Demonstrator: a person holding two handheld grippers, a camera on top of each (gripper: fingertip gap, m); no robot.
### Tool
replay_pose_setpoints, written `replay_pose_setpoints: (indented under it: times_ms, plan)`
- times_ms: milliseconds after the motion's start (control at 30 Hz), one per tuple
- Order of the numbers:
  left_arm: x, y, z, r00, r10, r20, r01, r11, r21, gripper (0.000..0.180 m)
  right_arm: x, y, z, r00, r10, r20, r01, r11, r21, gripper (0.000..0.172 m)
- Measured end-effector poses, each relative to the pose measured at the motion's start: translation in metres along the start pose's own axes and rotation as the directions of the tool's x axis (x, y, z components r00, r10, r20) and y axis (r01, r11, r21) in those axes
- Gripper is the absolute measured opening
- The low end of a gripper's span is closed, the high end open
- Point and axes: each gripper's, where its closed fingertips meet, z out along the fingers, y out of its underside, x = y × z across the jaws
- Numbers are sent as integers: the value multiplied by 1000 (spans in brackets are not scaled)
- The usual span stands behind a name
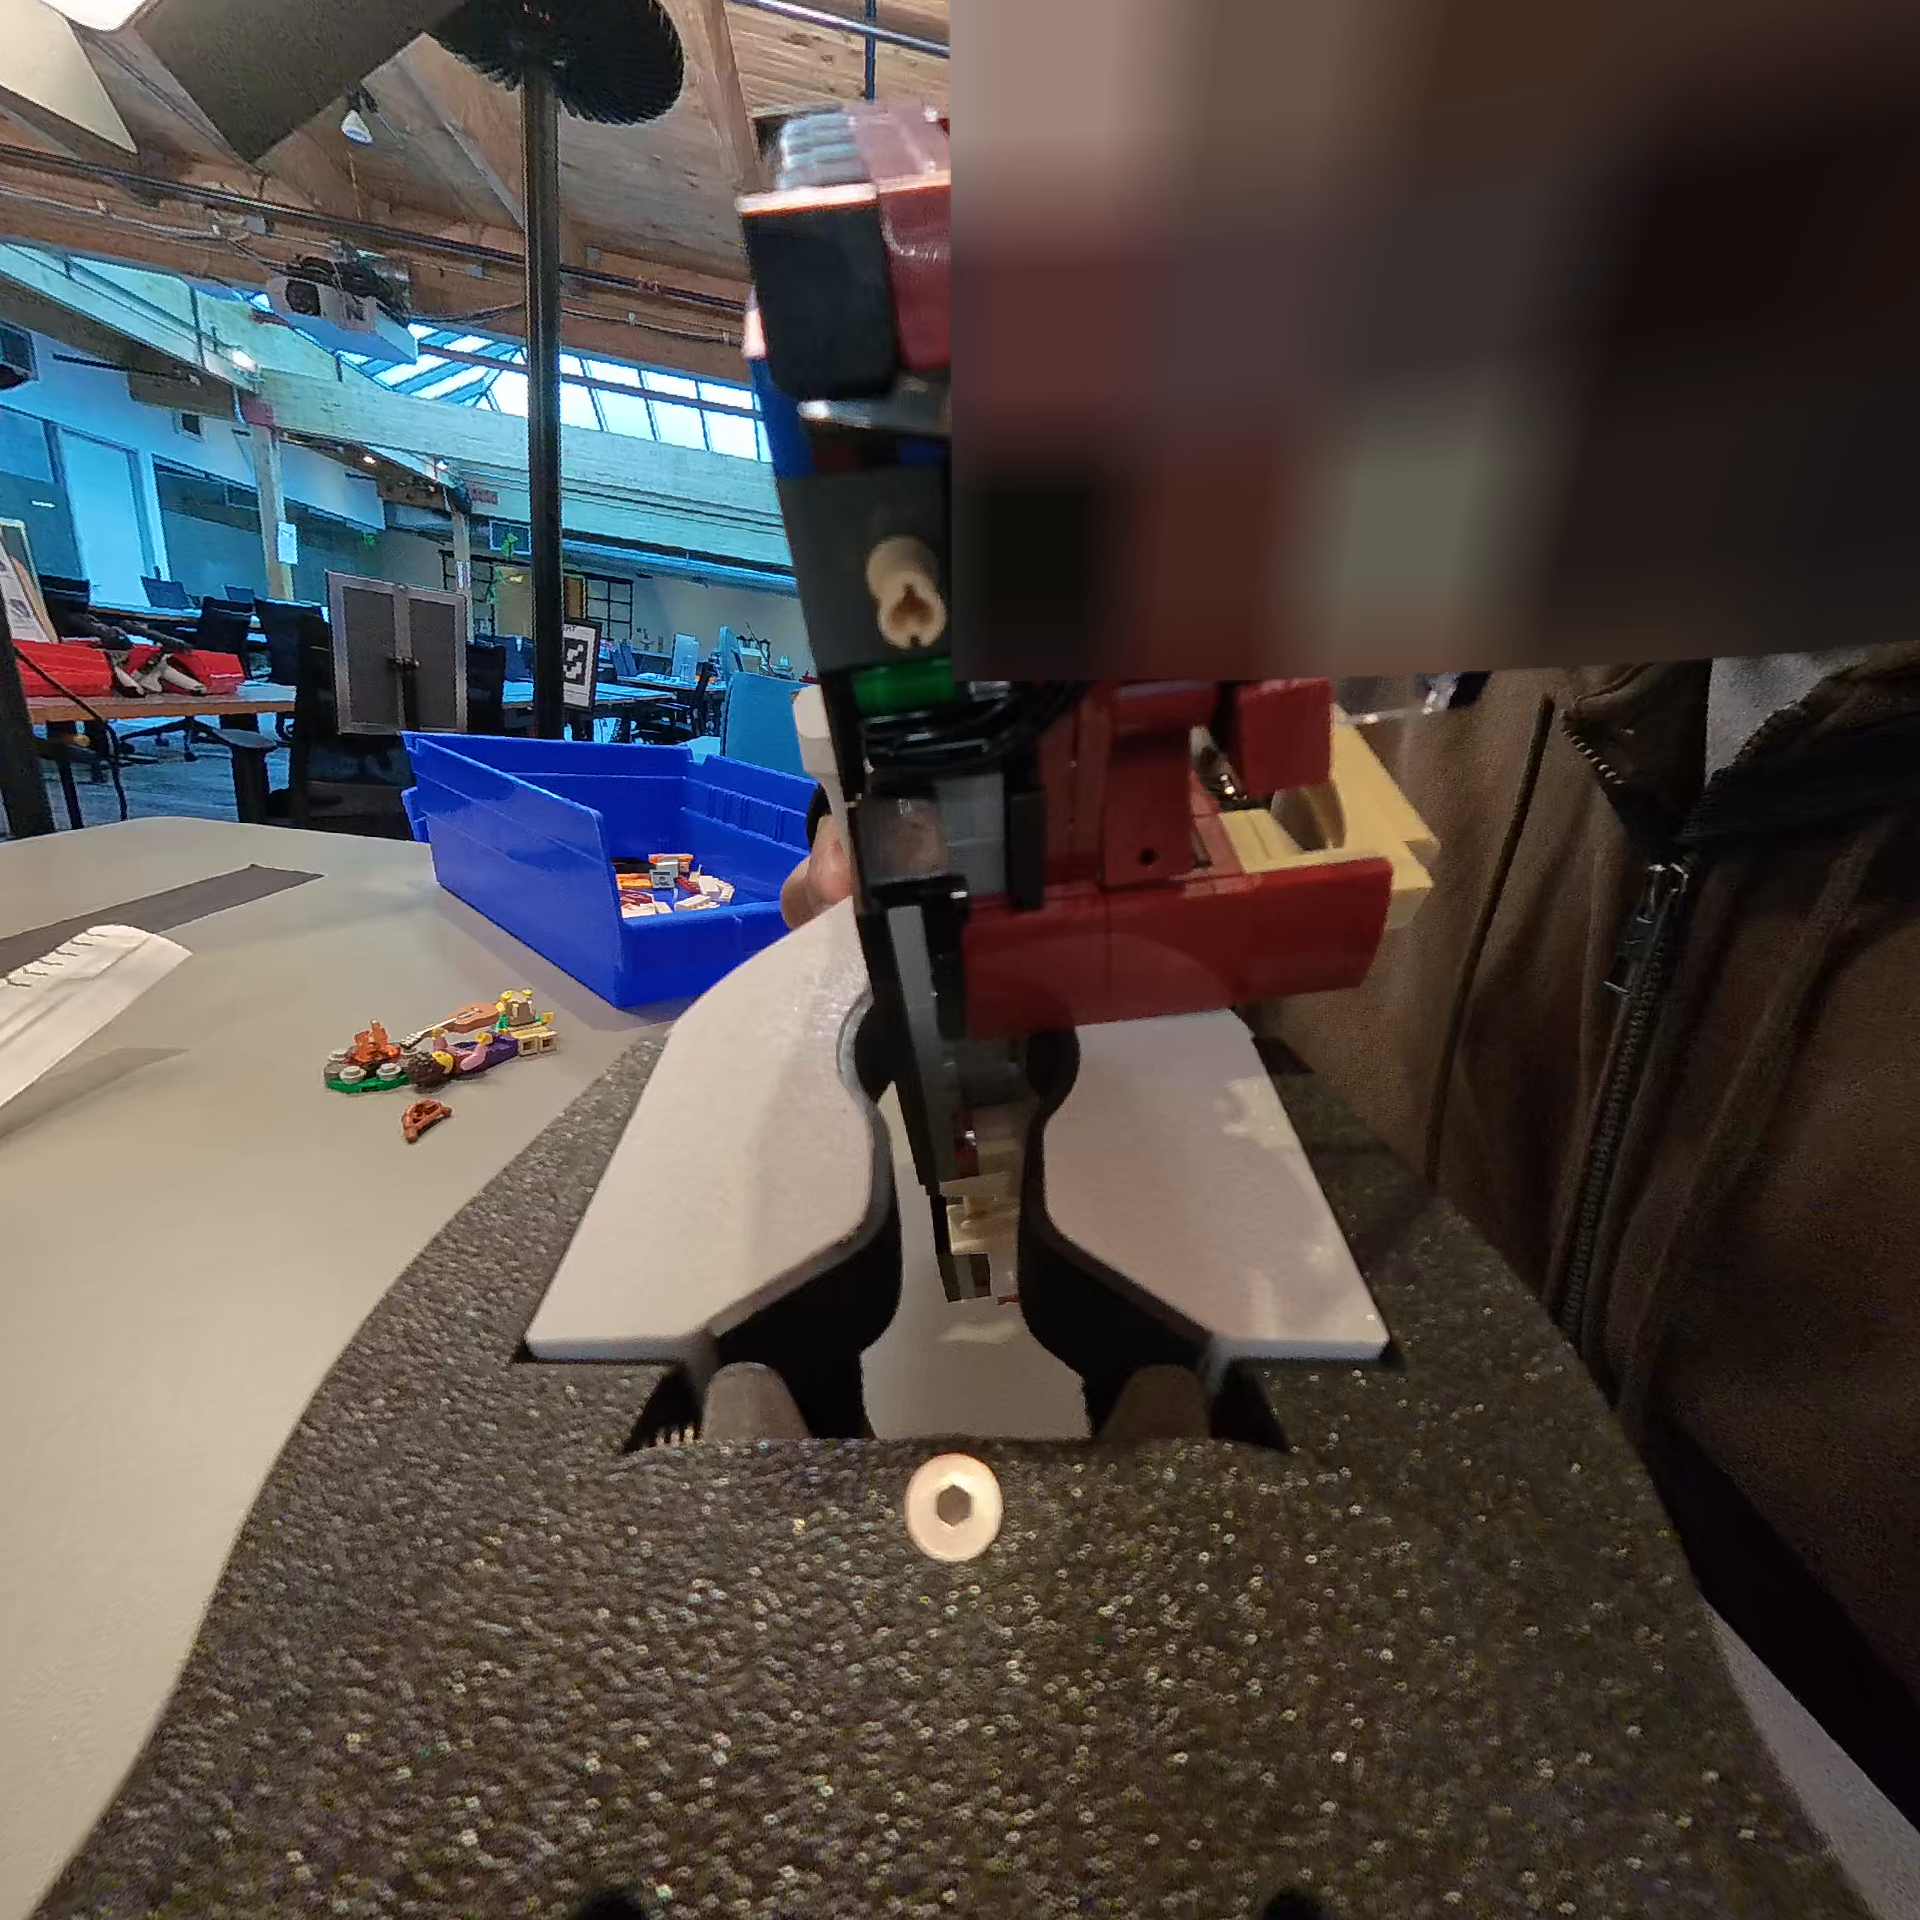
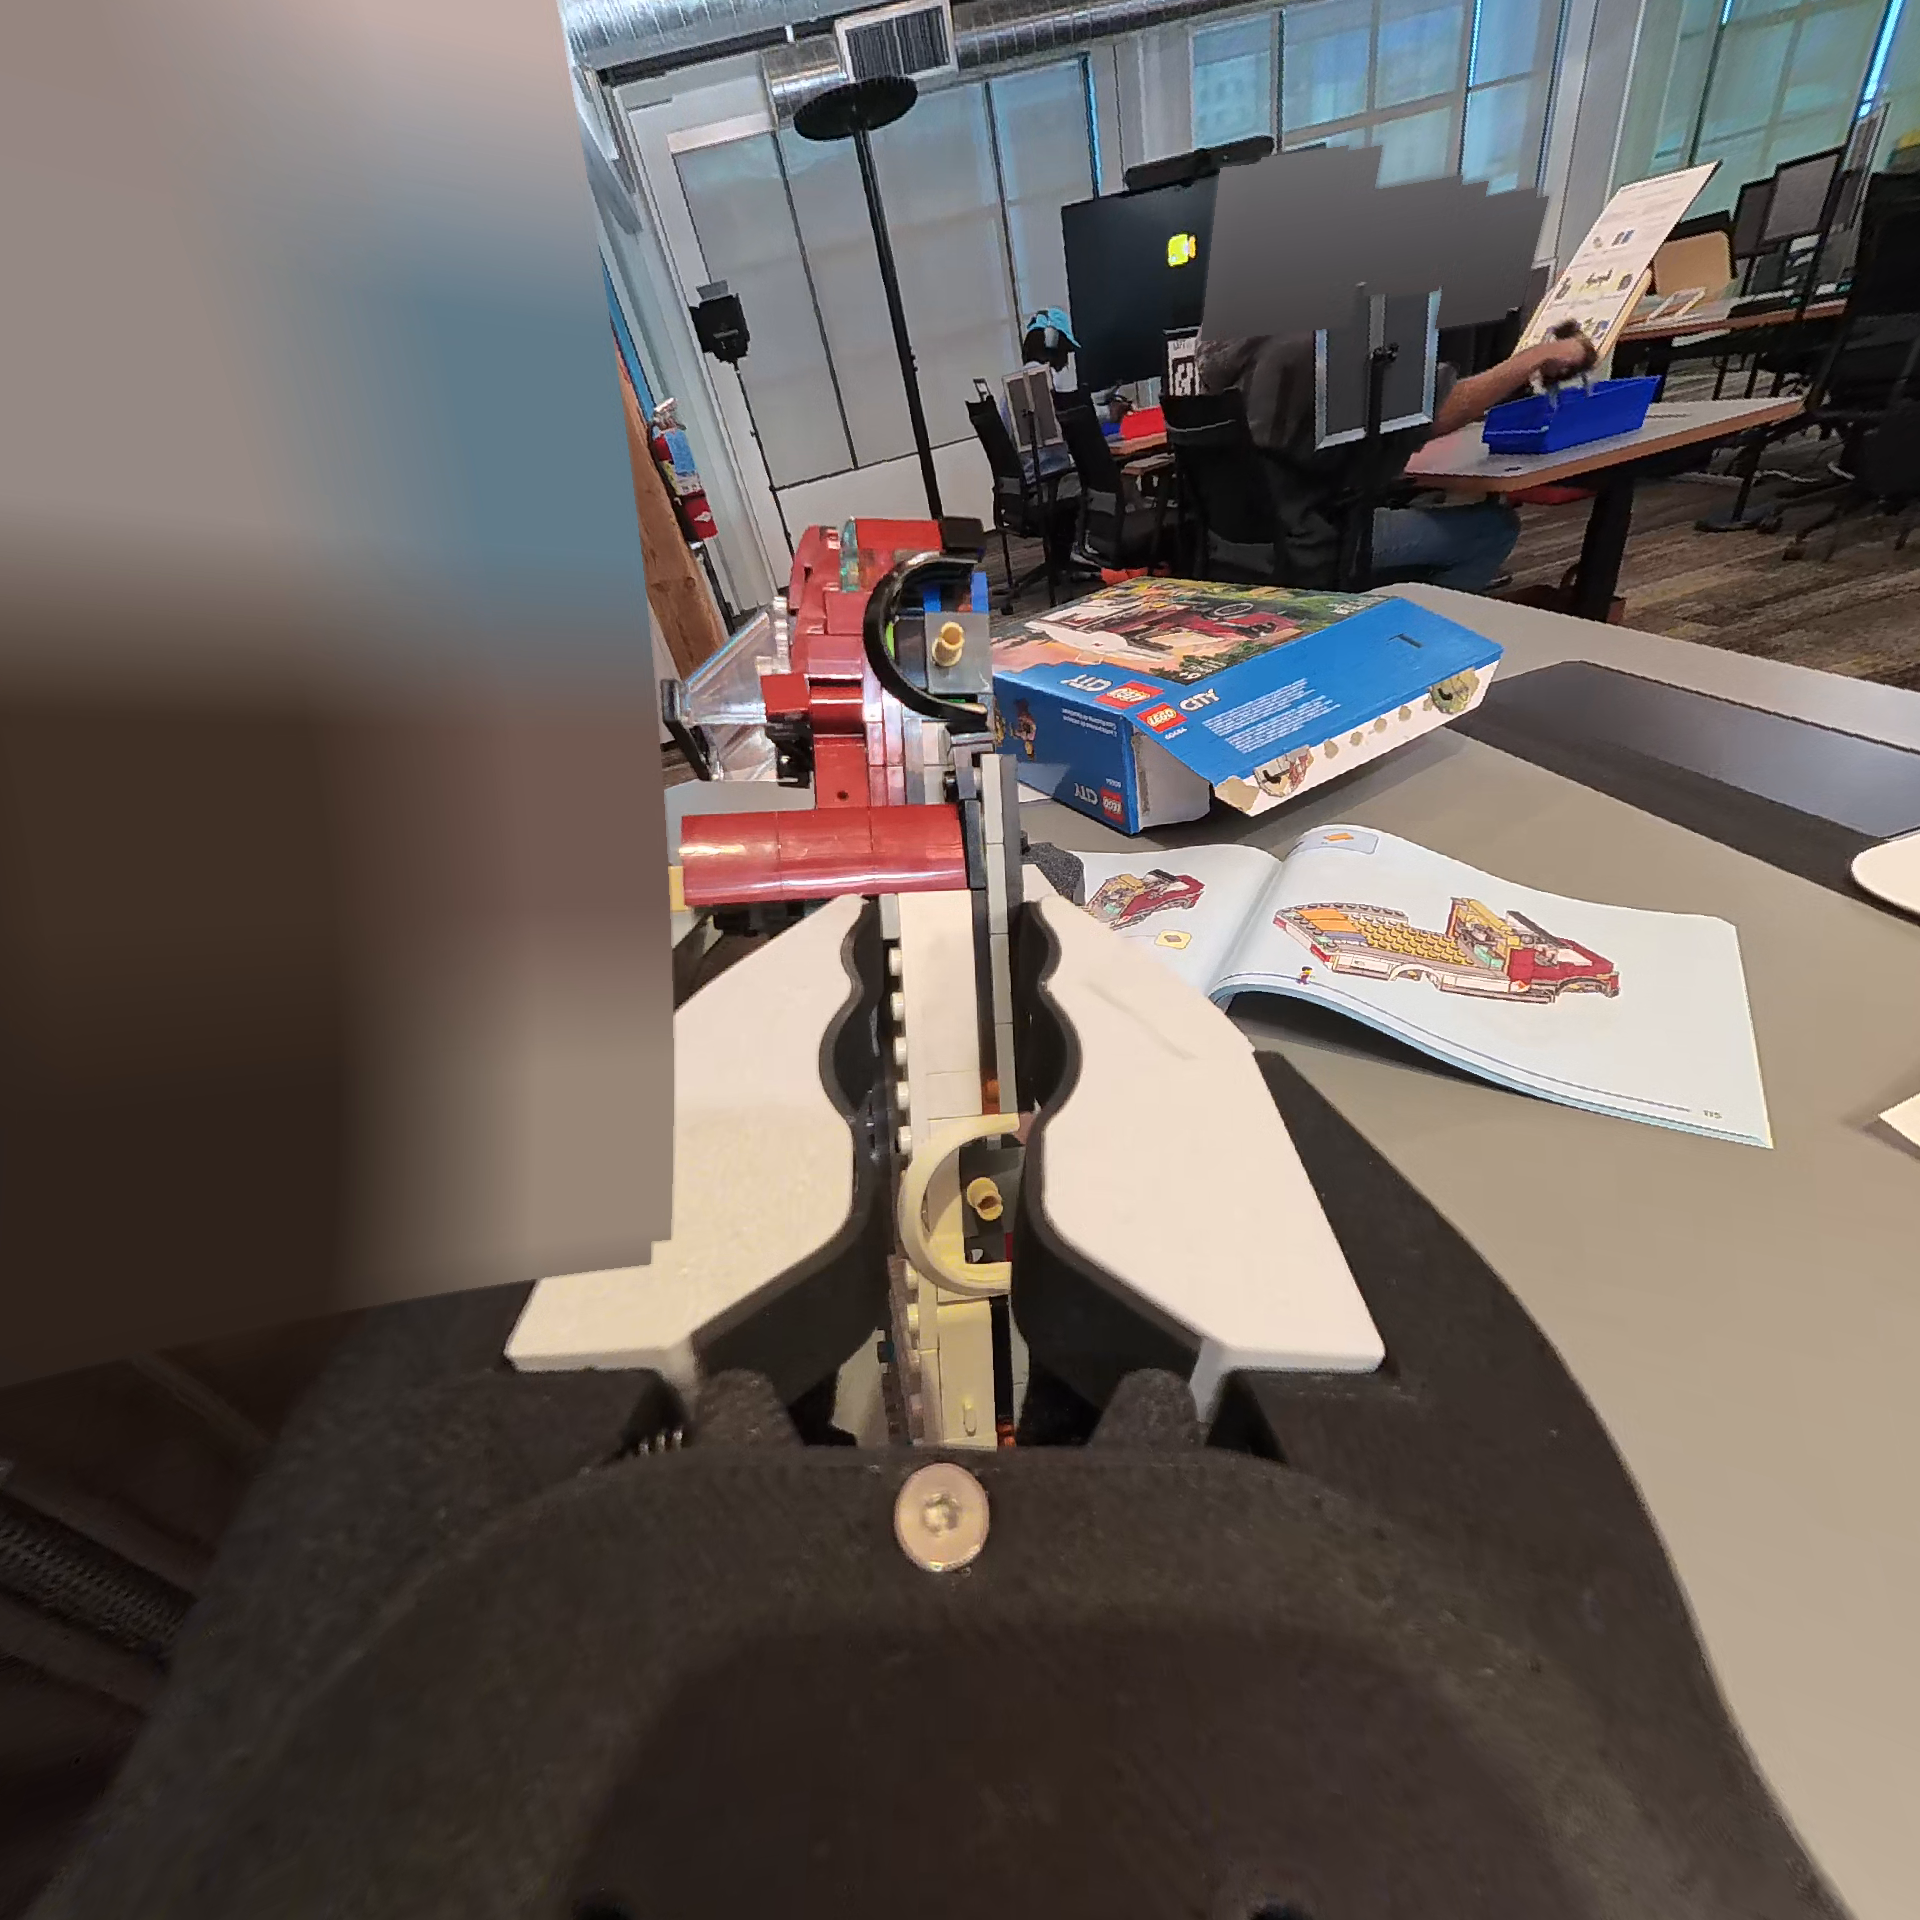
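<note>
Brick model: (image 2: 883,821) dark red, black and cream, a half-built vehicle standing on edge, and you had it gripped from both ends, up off the grey table (image 2: 1558,1299).
Right gripper: (image 2: 940,997) your tongs were narrow, clamped on the model's cream and grey plate stack; both pads sat against it, the studs facing 9 o'clock.
Left gripper: (image 1: 951,1039) narrow too, pinching the model's thin black and grey edge, with the red bodywork jutting out toward 3 o'clock from the fingertips.
Model detail: a tan pin (image 1: 906,594) showed at 12 o'clock above your left fingers; a clear windscreen piece (image 2: 727,675) stuck out at 10 o'clock in the right wrist view.
Blue bin: (image 1: 582,831) sat on the table at 10 o'clock from your left fingertips, with a few loose bricks in its bottom.
Small build: (image 1: 442,1049) a cluster of little figures and pieces lay on the table at 9 o'clock, nearer you than the bin, with one brown bit just below it.
Box: (image 2: 1247,686) the blue set box lay on its side at 2 o'clock from your right fingertips.
Booklet: (image 2: 1455,966) lay open just beyond your right finger at 3 o'clock, nearer than the box.
Jacket: (image 1: 1714,1039) a brown zipped one filled the left wrist view at 3 o'clock, close behind the model.
</note>
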Motion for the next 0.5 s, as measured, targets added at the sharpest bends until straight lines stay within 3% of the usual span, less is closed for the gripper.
replay_pose_setpoints:
  times_ms: [500]
  plan:
    - [-12,-7,-5,993,-117,16,116,991,62,22,9,-1,-1,1000,0,-2,0,1000,-7,35]
